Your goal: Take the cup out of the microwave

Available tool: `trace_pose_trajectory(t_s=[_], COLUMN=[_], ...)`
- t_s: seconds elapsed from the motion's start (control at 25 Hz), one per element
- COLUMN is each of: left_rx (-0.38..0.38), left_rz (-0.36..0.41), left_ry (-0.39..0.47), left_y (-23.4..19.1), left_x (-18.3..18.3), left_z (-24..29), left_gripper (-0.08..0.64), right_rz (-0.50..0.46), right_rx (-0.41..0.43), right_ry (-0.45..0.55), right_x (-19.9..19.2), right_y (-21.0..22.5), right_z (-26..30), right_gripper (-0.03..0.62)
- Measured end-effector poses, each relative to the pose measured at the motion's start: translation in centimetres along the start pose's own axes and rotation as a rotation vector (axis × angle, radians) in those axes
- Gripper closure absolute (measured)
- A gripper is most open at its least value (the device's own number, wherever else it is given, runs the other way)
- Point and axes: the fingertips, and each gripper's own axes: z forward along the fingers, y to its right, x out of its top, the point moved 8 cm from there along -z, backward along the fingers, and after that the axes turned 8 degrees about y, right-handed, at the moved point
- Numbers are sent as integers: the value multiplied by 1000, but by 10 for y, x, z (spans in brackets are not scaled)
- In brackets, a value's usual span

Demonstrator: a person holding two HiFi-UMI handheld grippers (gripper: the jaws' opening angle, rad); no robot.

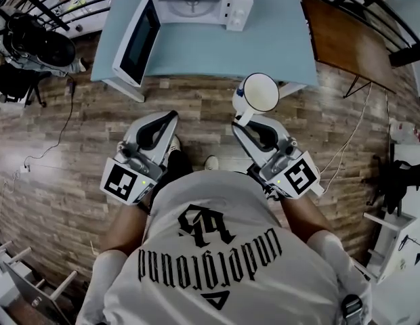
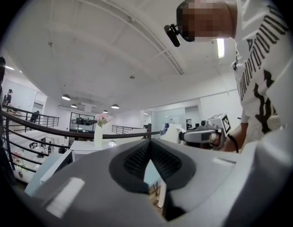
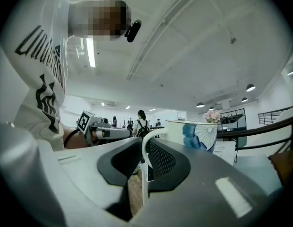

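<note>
In the head view a white cup (image 1: 258, 92) with a blue pattern hangs upright over the wooden floor, just in front of the blue table (image 1: 278, 46). My right gripper (image 1: 238, 122) is shut on the cup's handle. The right gripper view shows that handle (image 3: 144, 150) pinched between the jaws and the cup's body (image 3: 199, 135) beyond them. My left gripper (image 1: 172, 116) is beside it on the left, shut and holding nothing; its jaw tips meet in the left gripper view (image 2: 149, 143). The white microwave (image 1: 196, 2) stands on the table with its door (image 1: 137, 46) swung open to the left.
A brown side table (image 1: 345, 39) stands right of the blue one. A black railing (image 1: 61, 5) runs behind at the upper left. A white vase with pink flowers (image 2: 99, 131) shows far off. White furniture (image 1: 400, 249) lines the right edge.
</note>
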Motion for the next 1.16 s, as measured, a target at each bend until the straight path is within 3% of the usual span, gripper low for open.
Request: trace_pose_trajectory(t_s=[0.4,1.16], left_rx=[42,31], left_rz=[-4,2], left_ry=[-16,-20], left_y=[27,28], left_x=[-7,-4], left_z=[0,15], left_gripper=[509,509], right_rz=[66,61], right_rx=[48,49], right_ry=[-10,1], right_x=[-12,-3], right_y=[-12,-1], right_z=[-23,-24], right_gripper=[548,548])
